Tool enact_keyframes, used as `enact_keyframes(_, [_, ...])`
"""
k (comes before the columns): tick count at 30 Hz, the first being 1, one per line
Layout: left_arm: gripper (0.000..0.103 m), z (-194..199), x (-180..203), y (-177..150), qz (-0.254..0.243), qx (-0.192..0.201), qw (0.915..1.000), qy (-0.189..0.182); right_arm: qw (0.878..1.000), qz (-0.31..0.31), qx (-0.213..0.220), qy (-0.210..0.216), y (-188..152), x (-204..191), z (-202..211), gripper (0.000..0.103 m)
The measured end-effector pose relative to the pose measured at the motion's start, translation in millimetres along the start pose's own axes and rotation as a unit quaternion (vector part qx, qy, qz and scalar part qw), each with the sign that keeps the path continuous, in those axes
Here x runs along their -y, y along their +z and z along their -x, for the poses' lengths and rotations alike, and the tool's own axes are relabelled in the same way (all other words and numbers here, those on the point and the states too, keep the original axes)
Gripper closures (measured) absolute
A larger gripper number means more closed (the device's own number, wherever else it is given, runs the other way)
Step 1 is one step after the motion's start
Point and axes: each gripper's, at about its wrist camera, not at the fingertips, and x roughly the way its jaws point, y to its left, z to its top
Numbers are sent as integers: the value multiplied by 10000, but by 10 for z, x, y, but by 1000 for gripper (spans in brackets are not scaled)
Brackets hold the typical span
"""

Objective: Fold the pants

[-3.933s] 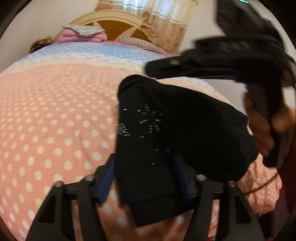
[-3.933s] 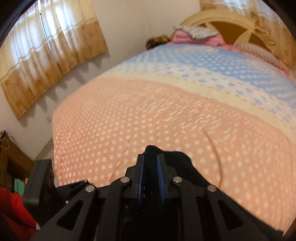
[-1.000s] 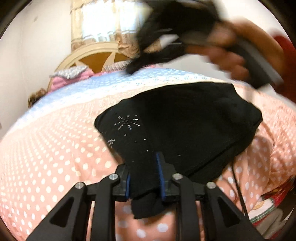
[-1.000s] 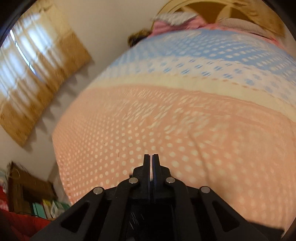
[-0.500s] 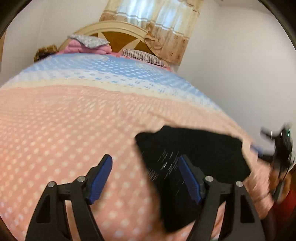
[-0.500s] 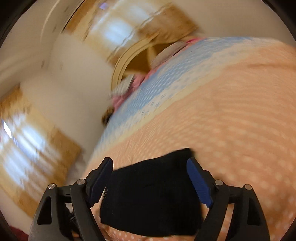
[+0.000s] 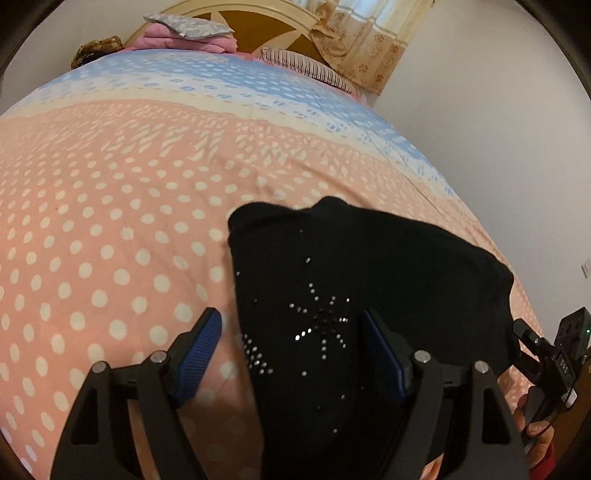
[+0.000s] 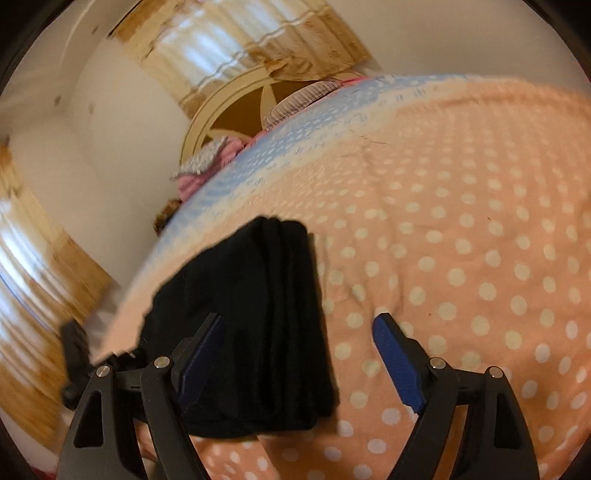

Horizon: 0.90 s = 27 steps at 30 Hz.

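Observation:
The black pants (image 7: pixel 351 288) lie folded into a compact stack on the pink dotted bedspread (image 7: pixel 110 221), a rhinestone star pattern on top. My left gripper (image 7: pixel 295 350) is open, its blue pads apart above the near end of the stack, holding nothing. In the right wrist view the pants (image 8: pixel 255 314) show their layered folded edge. My right gripper (image 8: pixel 299 354) is open above the stack's right edge and the bedspread (image 8: pixel 461 240), empty. The right gripper also shows at the left wrist view's right edge (image 7: pixel 546 362).
The wooden headboard (image 7: pixel 266 26) with pink pillows (image 7: pixel 184 37) stands at the far end of the bed. Curtains (image 7: pixel 369 44) hang behind it. A white wall (image 7: pixel 498 129) runs along the bed's right side. The bed's edge drops off beside the pants (image 8: pixel 122 295).
A second ago my left gripper was shut on the pants and my right was shut. Both have opened, released the pants and drawn back; the folded stack rests on the bed.

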Motion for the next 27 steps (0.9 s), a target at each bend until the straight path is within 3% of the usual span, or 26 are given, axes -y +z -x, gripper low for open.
enact_keyframes(7, [23, 54, -57, -8, 188, -358, 9990, -194, 9984, 114, -396, 398, -180, -116, 7, 20])
enact_keyframes(10, [23, 43, -106, 8, 432, -505, 9964, -526, 9960, -352, -404, 709, -161, 24, 22, 20])
enact_keyframes(13, [23, 49, -177, 5, 721, -509, 9937, -688, 9927, -893, -134, 804, -52, 254, 58, 20])
enact_keyframes(16, [29, 54, -133, -22, 551, -477, 9959, -542, 9904, -1037, -193, 897, -42, 291, 15, 20])
enact_keyframes(18, [32, 67, -49, -55, 257, -428, 9983, -313, 9930, -777, -329, 826, -54, 193, -17, 20])
enact_keyframes(20, [39, 82, -6, -74, 132, -341, 9992, -181, 9944, -568, -479, 754, -75, 63, -58, 24])
enact_keyframes(21, [41, 93, 3, -71, 114, -314, 9993, -153, 9959, -424, -507, 613, -84, -10, -70, 34])
enact_keyframes(22, [45, 108, -2, -74, 108, -288, 9994, -139, 9979, -133, -535, 336, -106, -105, -72, 59])
enact_keyframes(23, [49, 103, -16, -56, 116, -278, 9994, -141, 9976, -58, -615, 318, -114, -134, -97, 68])
enact_keyframes(27, [54, 124, -92, -39, 270, -272, 9989, -255, 9946, -490, -655, 645, -140, -24, -171, 68])
